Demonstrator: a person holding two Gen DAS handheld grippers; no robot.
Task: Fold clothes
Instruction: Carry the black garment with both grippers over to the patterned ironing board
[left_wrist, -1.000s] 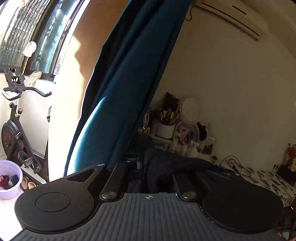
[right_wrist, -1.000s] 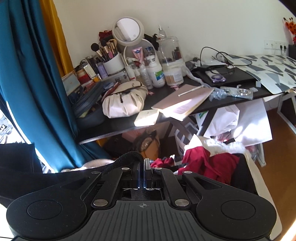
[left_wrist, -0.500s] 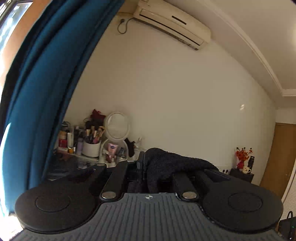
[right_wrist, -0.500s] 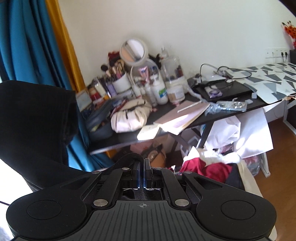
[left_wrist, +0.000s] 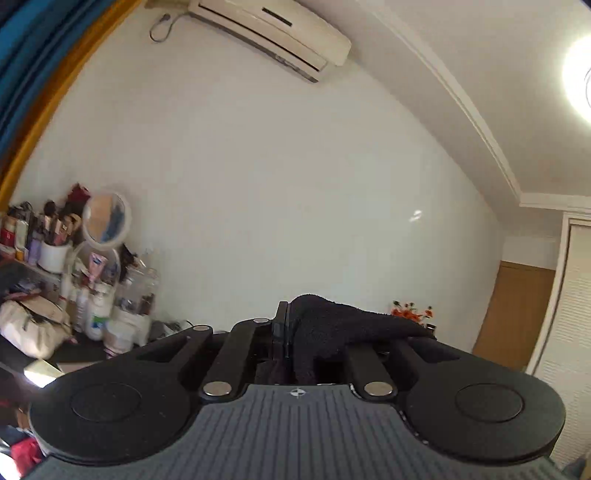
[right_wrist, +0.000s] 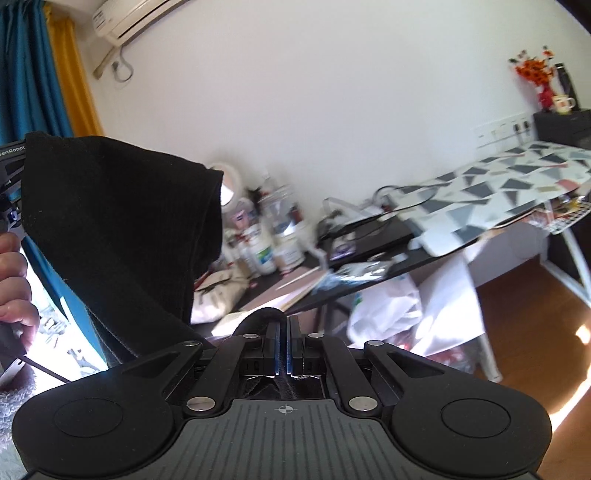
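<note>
Black fabric, a dark knitted garment, is pinched in both claws and hangs between them. In the right wrist view the right gripper has its jaws pressed together on a small rolled edge of the cloth, which bulges up just above the fingertips at about eleven o'clock. From there the garment rises toward ten o'clock as a broad black sheet that fills the left middle of that picture. At nine o'clock a hand holds the handle of the other tool at the frame's edge.

In the left wrist view the left gripper is likewise clamped shut on the cloth. A fuzzy black fold sits on the fingertips and drapes toward three o'clock across the right finger linkage, with a strip dropping down between the fingers toward six o'clock.

Beyond the claws stands a dark desk crowded with bottles, a round mirror, a cup of brushes and a pale pouch. A patterned board with grey triangles lies at two o'clock in the right view, and white bags sit beneath the desk. Wooden floor shows at four o'clock. A white wall carries an air conditioner at twelve o'clock in the left view. Blue and yellow curtains hang at ten o'clock.

The garment looks thick, matte and ribbed, with a finished hem along its lower edge.
</note>
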